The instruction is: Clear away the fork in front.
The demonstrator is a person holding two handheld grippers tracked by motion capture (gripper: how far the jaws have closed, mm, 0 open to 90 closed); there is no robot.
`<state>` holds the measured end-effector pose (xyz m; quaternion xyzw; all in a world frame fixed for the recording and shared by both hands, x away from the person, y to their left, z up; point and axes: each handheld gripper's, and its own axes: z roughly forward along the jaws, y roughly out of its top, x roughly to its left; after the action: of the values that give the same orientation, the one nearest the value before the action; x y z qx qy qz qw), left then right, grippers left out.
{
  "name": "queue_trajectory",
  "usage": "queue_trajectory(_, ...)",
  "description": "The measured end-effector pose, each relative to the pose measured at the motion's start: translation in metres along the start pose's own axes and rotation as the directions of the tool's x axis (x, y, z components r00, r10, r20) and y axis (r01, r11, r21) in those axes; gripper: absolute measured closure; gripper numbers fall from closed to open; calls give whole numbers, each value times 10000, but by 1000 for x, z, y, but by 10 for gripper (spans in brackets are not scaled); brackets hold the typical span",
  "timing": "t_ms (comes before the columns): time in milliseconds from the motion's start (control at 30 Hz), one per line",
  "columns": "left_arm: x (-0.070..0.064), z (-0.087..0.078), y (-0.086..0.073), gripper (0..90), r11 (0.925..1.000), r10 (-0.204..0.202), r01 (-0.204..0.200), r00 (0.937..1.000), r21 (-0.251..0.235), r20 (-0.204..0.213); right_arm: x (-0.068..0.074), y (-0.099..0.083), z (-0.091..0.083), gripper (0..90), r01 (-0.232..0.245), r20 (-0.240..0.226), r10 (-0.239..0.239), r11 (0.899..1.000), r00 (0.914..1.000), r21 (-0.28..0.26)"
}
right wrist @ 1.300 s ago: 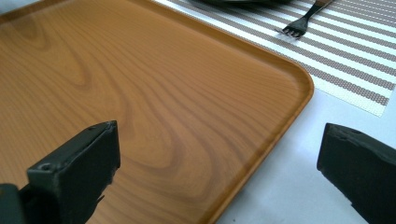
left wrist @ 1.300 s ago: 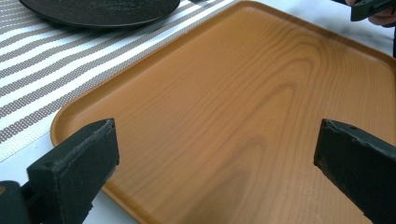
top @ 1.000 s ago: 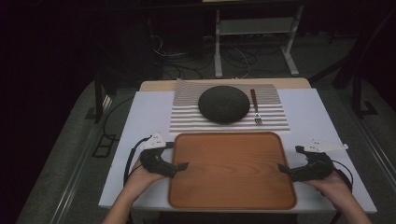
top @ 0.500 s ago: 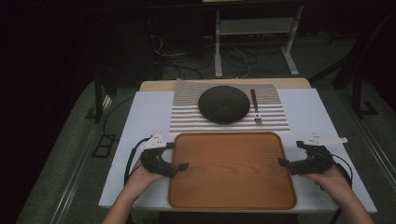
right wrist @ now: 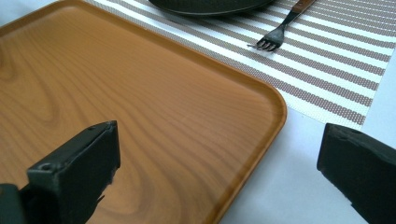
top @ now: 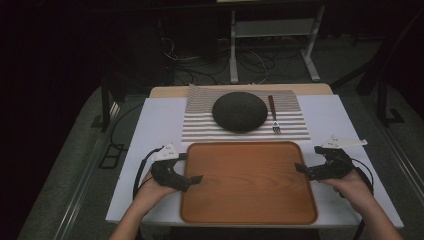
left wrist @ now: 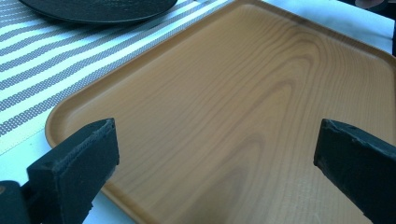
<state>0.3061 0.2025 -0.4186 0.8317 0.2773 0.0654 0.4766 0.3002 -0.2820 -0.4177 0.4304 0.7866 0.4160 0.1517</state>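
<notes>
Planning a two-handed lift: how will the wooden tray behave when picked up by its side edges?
The wooden tray looks rigid, so it likely won't sag. It is bare, so probably light. Its smooth rim may slip in the left claw or right claw.

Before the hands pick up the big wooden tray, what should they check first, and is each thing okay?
1. Left gripper open at the tray's left edge: ok; its fingers are spread wide.
2. Right gripper open at the right edge: ok.
3. Tray rim between the fingers on each side: ok; each gripper view shows the rim running between its two fingers.
4. Tray bare, nothing to slide off: ok.
5. Dark plate and fork off the tray: ok; both lie on the striped mat behind it.
6. Fingers shut on the tray: not ok, not gripped yet.
</notes>
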Motion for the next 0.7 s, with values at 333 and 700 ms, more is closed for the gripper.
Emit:
queue_trajectory(333,1,0,0,0,10000,-34,34,10000,-20,-32,-4,6,7,0,-62,-76,63,9999,10000,143)
queue_trajectory(700,1,0,0,0,10000,-8,8,10000,2,-57,-10,16,13,0,-148,29,148,9997,9999,174)
